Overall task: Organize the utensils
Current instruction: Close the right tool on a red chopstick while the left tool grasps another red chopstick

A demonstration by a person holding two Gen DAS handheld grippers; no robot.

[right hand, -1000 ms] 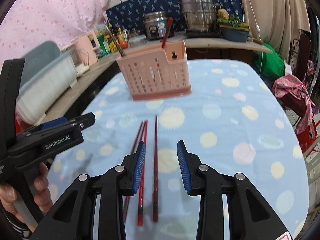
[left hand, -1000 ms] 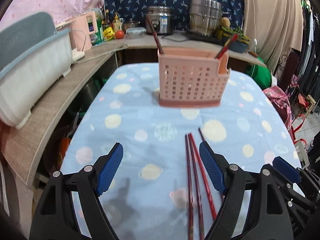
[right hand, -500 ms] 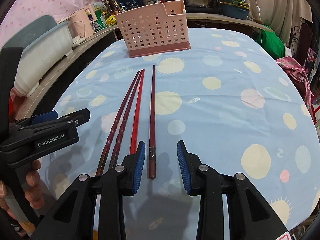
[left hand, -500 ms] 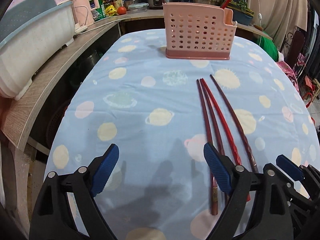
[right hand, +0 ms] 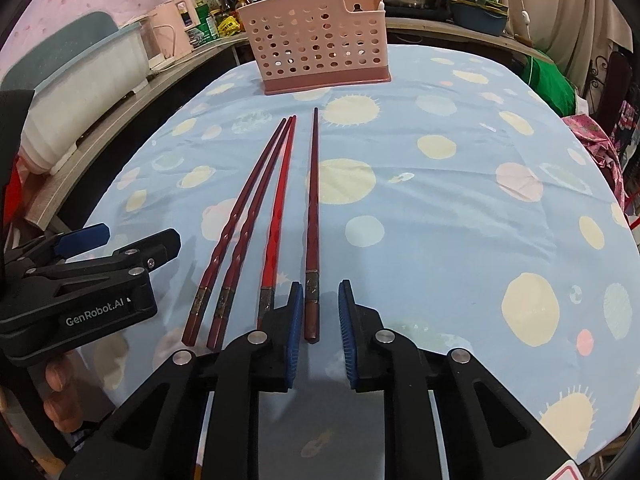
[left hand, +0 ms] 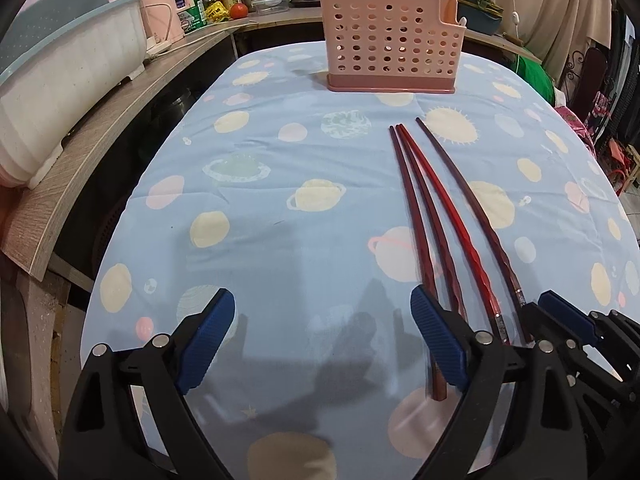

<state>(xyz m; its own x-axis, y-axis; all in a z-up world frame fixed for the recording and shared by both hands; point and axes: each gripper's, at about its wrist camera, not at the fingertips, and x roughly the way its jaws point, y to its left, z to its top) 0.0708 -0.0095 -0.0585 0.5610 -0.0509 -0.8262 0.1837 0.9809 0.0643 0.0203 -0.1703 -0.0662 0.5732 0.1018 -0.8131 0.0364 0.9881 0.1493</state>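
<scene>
Beside "GenRobot.AI" on the wide-apart left tongs, right tongs have been narrowing, not yet clamping a chopstick.

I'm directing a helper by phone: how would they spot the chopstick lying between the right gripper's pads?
Start at the pink perforated utensil basket at the far end of the blue planet-print tablecloth. Four red chopsticks lie in front of it. Three converge at their far tips; the target chopstick is the dark one lying alone on the right.

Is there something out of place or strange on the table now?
Yes. Four chopsticks lie loose on the tablecloth, outside the pink utensil basket. Three lie close together; the fourth lies apart. Nothing looks spilled or damaged.
</scene>
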